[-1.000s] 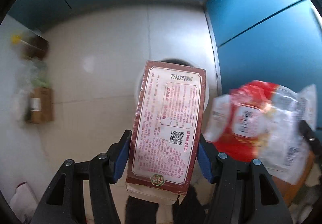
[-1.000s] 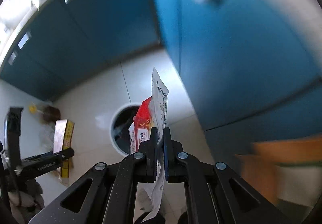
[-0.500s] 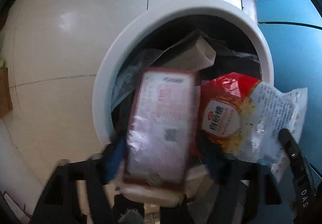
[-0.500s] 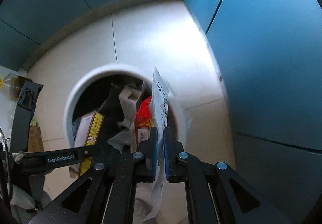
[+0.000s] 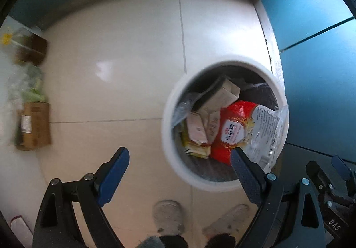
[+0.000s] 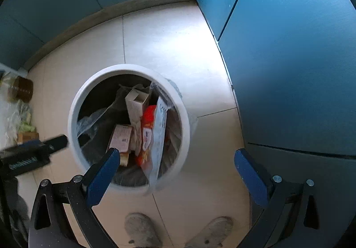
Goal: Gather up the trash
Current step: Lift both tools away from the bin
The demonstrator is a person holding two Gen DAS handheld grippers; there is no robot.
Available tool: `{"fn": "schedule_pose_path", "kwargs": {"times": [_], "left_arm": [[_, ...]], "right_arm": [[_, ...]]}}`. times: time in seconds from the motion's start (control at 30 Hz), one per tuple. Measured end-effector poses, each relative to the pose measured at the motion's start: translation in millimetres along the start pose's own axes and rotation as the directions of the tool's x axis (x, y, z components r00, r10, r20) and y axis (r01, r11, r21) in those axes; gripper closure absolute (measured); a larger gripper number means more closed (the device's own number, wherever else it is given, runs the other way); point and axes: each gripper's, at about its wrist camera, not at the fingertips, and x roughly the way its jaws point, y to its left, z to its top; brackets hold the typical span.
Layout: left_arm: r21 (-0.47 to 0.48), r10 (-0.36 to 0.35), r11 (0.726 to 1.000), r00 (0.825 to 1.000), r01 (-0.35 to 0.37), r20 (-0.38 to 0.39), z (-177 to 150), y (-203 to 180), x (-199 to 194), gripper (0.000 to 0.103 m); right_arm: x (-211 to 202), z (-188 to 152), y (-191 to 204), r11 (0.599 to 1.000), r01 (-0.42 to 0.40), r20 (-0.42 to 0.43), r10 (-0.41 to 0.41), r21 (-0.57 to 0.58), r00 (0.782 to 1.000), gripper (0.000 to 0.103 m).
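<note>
A round white trash bin stands on the tiled floor by blue cabinets. Inside lie the red-bordered box, a red and clear plastic bag leaning over the near rim, and a pale carton. My left gripper is open and empty, above the floor left of the bin. My right gripper is open and empty above the bin's near rim. The right gripper also shows in the left wrist view.
Blue cabinet doors stand right of the bin and along the back. Cardboard boxes and bags sit at the left wall. The person's two slippers are on the floor below the grippers.
Both grippers opened. The red-bordered box dropped from my left gripper into the bin, and the red and clear bag dropped from my right gripper. Both grippers pulled back up from the bin.
</note>
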Motion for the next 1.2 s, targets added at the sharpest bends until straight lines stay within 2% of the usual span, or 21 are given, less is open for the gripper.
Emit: {"fn": "schedule_pose_path", "kwargs": {"times": [0.17,0.37,0.57,0.8,1.0,1.2], "left_arm": [[0.008,0.051,0.999,0.996,-0.051,0.070,-20,7,-62,0.010],[0.021,0.048,0.998,0.992,-0.051,0.121,-44,-1,-138,0.010],[0.037,0.029,0.999,0.982,-0.036,0.188,-79,-11,-236,0.010],[0.041,0.007,0.999,0.954,-0.020,0.299,-136,-14,-369,0.010],[0.006,-0.003,1.000,0.931,0.001,0.364,-191,-18,-450,0.010],[-0.032,-0.037,0.998,0.913,0.054,0.405,-254,-31,-510,0.010]], "right_arm": [[-50,-15,-2,1.000,0.006,0.041,-0.006,0.001,0.999,0.000],[-133,-28,-9,1.000,0.008,0.111,-0.011,0.025,0.994,0.000],[-255,-48,-19,0.999,0.017,0.186,-0.024,0.041,0.982,0.000],[-400,-89,-37,0.999,0.002,0.262,-0.010,0.034,0.965,0.000],[-512,-132,-63,0.998,-0.066,0.326,0.055,0.022,0.944,0.000],[-605,-177,-93,0.987,-0.136,0.386,0.157,-0.083,0.909,0.000]]}}
